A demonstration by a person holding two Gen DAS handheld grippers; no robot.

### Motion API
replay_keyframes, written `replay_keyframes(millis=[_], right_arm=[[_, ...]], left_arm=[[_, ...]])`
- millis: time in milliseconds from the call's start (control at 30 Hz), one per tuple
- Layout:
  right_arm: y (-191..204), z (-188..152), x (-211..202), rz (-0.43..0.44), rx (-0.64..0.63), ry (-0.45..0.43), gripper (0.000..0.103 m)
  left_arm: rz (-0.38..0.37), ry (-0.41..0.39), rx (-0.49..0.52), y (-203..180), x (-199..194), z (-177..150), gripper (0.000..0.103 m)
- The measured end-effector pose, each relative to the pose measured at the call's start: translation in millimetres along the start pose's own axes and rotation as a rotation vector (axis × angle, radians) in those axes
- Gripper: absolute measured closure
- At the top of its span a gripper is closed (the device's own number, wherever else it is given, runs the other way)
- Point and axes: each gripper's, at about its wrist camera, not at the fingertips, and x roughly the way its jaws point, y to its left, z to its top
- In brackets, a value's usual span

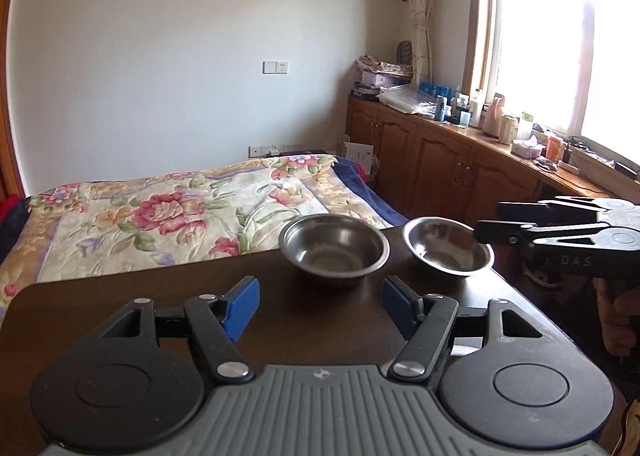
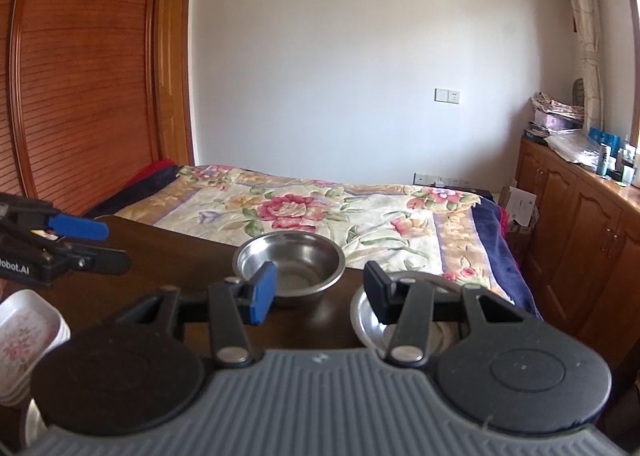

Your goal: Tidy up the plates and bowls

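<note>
Two steel bowls sit apart: your right gripper (image 2: 318,294), jaws wide, nears the shallow bowl (image 2: 370,318); close squarely on its rim, then nest it in the deeper bowl (image 2: 290,262). Left gripper (image 1: 318,306) waits wide, empty.

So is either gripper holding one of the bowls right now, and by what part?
Neither. The left gripper is open above the table, short of the bowls. The right gripper is open too, its fingers around no rim, near the shallow bowl.

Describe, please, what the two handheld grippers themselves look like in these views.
Both are alike: the left gripper and right gripper have black linkage arms with silver pivot pins, two round black discs, a ribbed grey base and blue finger pads. Seen side-on, the right one bears raised letters "DAS"; the left shows white "obot.AI" lettering.
</note>
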Motion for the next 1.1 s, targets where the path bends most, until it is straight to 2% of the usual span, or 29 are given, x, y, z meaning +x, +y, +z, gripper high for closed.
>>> replay_keyframes(millis=[200, 267, 433, 633, 967, 1100], right_arm=[[-4, 7, 27, 0.026, 0.002, 0.032, 0.054], [-6, 8, 39, 0.034, 0.007, 0.050, 0.054], [-7, 8, 65, 0.037, 0.001, 0.095, 0.063], [-4, 10, 88, 0.039, -0.017, 0.137, 0.067], [-11, 8, 111, 0.047, 0.022, 0.200, 0.068], [-11, 7, 120, 0.054, 0.031, 0.225, 0.068]], left_arm=[[-0.005, 0.022, 0.021, -1, 27, 11, 0.033], [-0.012, 0.037, 0.018, 1, 38, 13, 0.038], [-0.013, 0.076, 0.011, 3, 63, 15, 0.049], [-0.009, 0.137, -0.014, 14, 94, 16, 0.056], [-0.020, 0.178, -0.037, 20, 127, 26, 0.058], [-0.014, 0.204, -0.058, 24, 141, 24, 0.062]])
